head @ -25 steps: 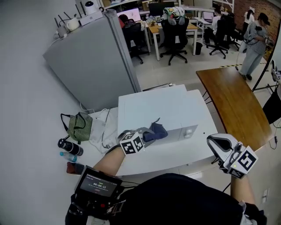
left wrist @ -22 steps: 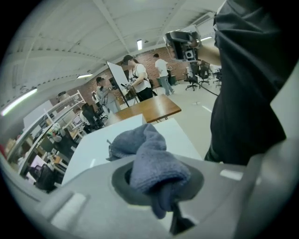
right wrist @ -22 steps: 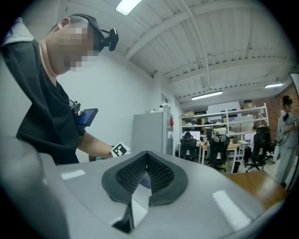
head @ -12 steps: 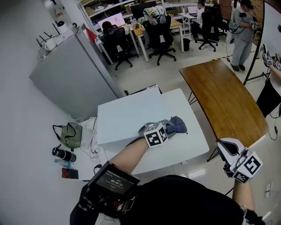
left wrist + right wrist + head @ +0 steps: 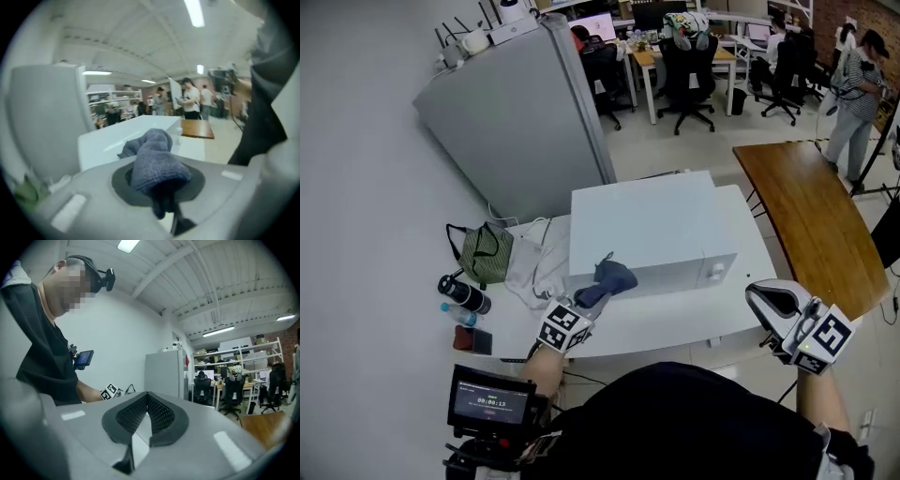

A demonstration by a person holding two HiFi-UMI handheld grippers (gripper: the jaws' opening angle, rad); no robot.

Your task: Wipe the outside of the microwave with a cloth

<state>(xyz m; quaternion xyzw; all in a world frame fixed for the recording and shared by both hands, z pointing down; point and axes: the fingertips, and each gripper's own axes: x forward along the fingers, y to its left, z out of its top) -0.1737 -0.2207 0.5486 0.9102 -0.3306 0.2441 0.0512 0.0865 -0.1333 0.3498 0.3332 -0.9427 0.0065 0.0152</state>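
Head view: grips a blue-grey cloth in the left tool at the front left corner of the white microwave, apparently with the cloth resting on the top edge there. Holds the right tool out past the tabletop edge, well apart from the microwave and touching nothing. Counts one microwave, one cloth, two tools and one tabletop. Also shows one green bag and one dark bottle left of the microwave, one grey cabinet behind it, and one wooden table to the right.

Left gripper view: closes the jaws hard on a bunched fold of the cloth, leaving the rest as a wad bulging out ahead, with the microwave's pale top beyond. To wipe well, probably best to hold that clamp tight, press the wad flat to the casing rather than dab with a corner, and sweep in long overlapping strokes across the top. Then go down the front and the sides. Better to angle the tool so only fabric meets the shell, never the hard jaw tips.

Right gripper view: closed up with the ribbed pads together and nothing between them. Could perhaps brace the microwave should the wiping push it along.
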